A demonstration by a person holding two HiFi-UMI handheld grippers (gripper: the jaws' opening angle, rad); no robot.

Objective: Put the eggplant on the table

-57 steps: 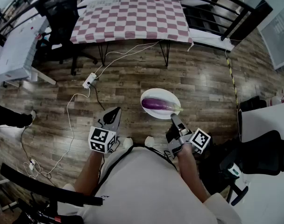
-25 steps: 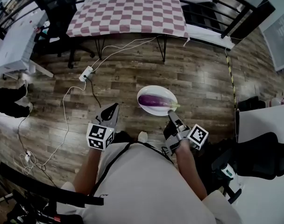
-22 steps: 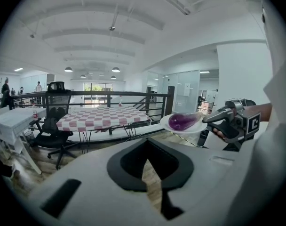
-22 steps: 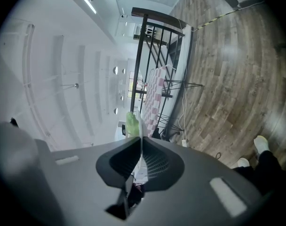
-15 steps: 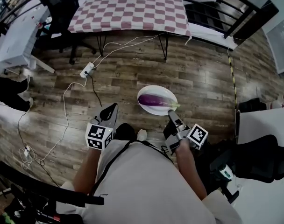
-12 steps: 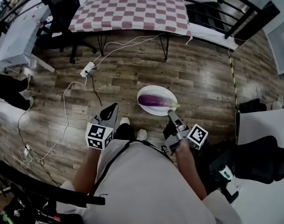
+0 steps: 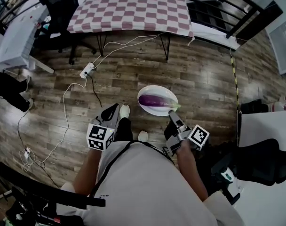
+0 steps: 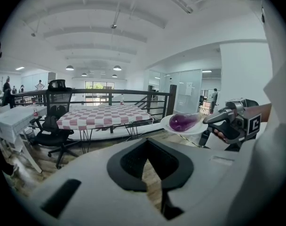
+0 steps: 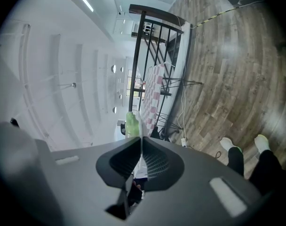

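**Head view, person standing, both grippers raised.** The dark plank wooden floor fills most of the field. The metal-legged table with a red-and-white checked cloth stands at 12 o'clock, well apart from the person, and its near half is bare.

A white oval ceramic plate is held in the air above the floor, at about 12 o'clock from the person's chest and between the person and the table. The glossy purple eggplant lies on the plate, not yet on the table. Its long axis runs from 9 to 3 o'clock, with the pale green stem at the 3 o'clock end.

The grey two-jaw right gripper is clamped on the plate rim at the plate's 5 o'clock edge, just beside the stem. In the right gripper view the rim appears edge-on as a thin white line between the closed jaws. The eggplant lies at 10 o'clock from these jaw tips.

The matching left gripper hangs at 9 o'clock from the plate, apart from it. Its jaws are drawn together and nothing sits between them.

The right gripper is the nearer one, and it grips the plate rather than the eggplant. The transfer probably depends first on bringing the plate toward the table at 12 o'clock.
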